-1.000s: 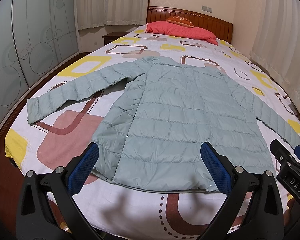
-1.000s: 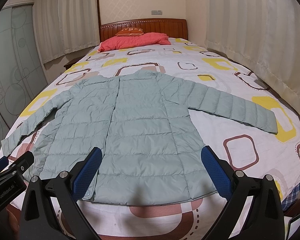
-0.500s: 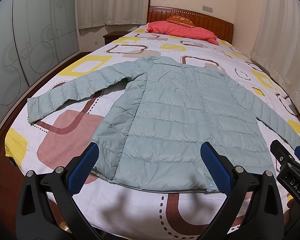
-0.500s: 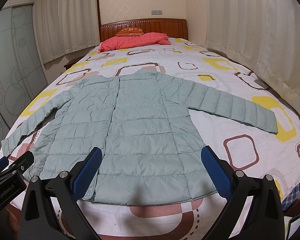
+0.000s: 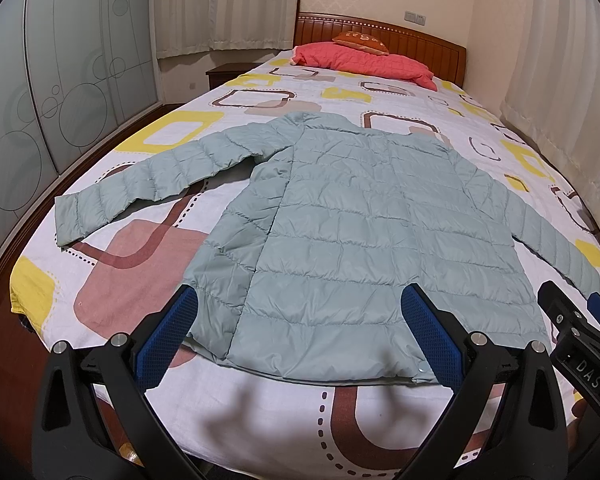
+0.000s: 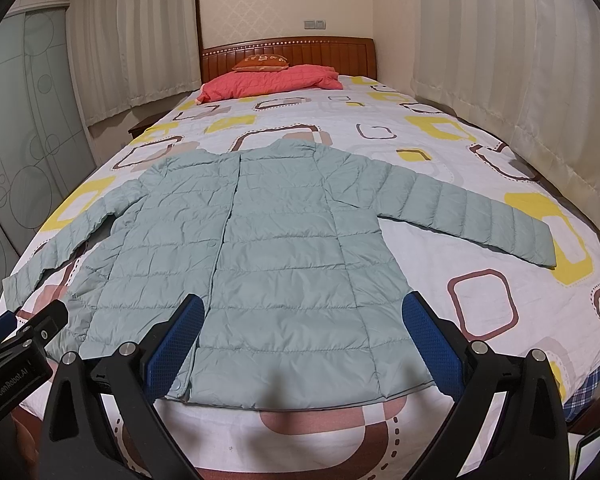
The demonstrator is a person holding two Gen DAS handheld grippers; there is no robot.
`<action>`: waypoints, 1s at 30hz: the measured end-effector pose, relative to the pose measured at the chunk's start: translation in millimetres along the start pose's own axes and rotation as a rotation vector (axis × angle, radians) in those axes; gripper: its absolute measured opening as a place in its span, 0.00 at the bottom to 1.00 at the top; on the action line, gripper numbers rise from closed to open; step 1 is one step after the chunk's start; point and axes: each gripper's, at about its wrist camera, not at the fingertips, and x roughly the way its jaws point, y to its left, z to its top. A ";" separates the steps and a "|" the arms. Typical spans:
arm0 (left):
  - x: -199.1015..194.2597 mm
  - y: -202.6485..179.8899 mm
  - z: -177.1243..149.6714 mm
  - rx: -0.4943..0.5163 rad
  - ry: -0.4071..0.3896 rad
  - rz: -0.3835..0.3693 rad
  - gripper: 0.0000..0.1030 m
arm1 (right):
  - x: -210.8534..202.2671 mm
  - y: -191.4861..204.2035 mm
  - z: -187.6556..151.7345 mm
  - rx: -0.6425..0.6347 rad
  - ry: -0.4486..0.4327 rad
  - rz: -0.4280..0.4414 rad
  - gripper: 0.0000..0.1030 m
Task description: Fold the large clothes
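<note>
Both grippers, left (image 5: 300, 332) and right (image 6: 302, 334), hover with fingers apart above the jacket (image 5: 352, 240) hem; first grasp each outstretched sleeve.

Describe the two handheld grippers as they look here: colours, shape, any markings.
Both are alike: the left gripper and right gripper have black angular frames with silver bolt heads, and two fingers faced with blue textured pads. Seen from the opposite camera, the right one's side shows white letters "DAS", and the left one's reads "GenRobot.AI". No cables, sleeves or hands show.
</note>
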 end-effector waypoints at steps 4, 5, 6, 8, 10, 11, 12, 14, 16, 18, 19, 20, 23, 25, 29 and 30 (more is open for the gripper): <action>0.0 0.0 0.3 -0.001 0.001 0.000 0.98 | -0.3 0.0 0.4 -0.001 0.000 0.001 0.96; -0.1 0.0 0.4 -0.001 0.001 0.000 0.98 | -0.4 0.0 0.3 0.000 -0.001 0.001 0.96; 0.0 0.1 0.4 -0.002 0.000 -0.001 0.98 | -0.3 0.0 0.4 0.000 -0.002 0.001 0.96; 0.4 0.6 -0.3 -0.004 -0.002 -0.003 0.98 | 0.7 1.4 0.0 0.001 -0.004 0.001 0.96; 2.3 3.0 -0.9 -0.016 -0.004 -0.010 0.98 | 1.1 0.4 0.3 0.007 -0.006 0.005 0.96; 3.3 4.8 -0.8 -0.025 -0.003 -0.014 0.98 | 1.4 -0.9 0.7 0.012 -0.007 0.008 0.96; 4.3 8.2 -0.3 -0.041 -0.002 -0.018 0.98 | 2.1 -2.7 1.3 0.018 -0.008 0.011 0.96; 6.5 16.1 2.3 -0.077 0.003 -0.025 0.98 | 5.5 -12.6 4.4 0.051 -0.011 0.020 0.96; 11.8 27.9 6.3 -0.120 0.006 -0.014 0.98 | 9.4 -24.4 7.7 0.090 -0.013 0.030 0.96; 19.8 42.0 10.5 -0.166 -0.001 0.013 0.98 | 18.0 -46.3 12.9 0.165 -0.018 0.059 0.96; 25.9 49.7 12.1 -0.188 0.000 0.030 0.98 | 20.5 -54.3 14.1 0.193 -0.022 0.065 0.96; 33.1 58.6 13.9 -0.215 0.005 0.042 0.98 | 25.3 -65.5 15.4 0.231 -0.028 0.070 0.96; 56.2 89.7 17.4 -0.316 0.019 0.075 0.98 | 46.3 -113.1 17.6 0.389 -0.034 0.076 0.96; 70.1 110.0 20.4 -0.375 0.029 0.090 0.98 | 63.1 -147.1 17.5 0.488 -0.019 0.096 0.96; 106.8 145.6 24.2 -0.479 0.064 0.127 0.98 | 96.6 -222.4 9.1 0.703 -0.027 0.133 0.95; 112.8 151.9 25.2 -0.491 0.062 0.142 0.98 | 103.3 -235.1 7.0 0.740 -0.029 0.132 0.95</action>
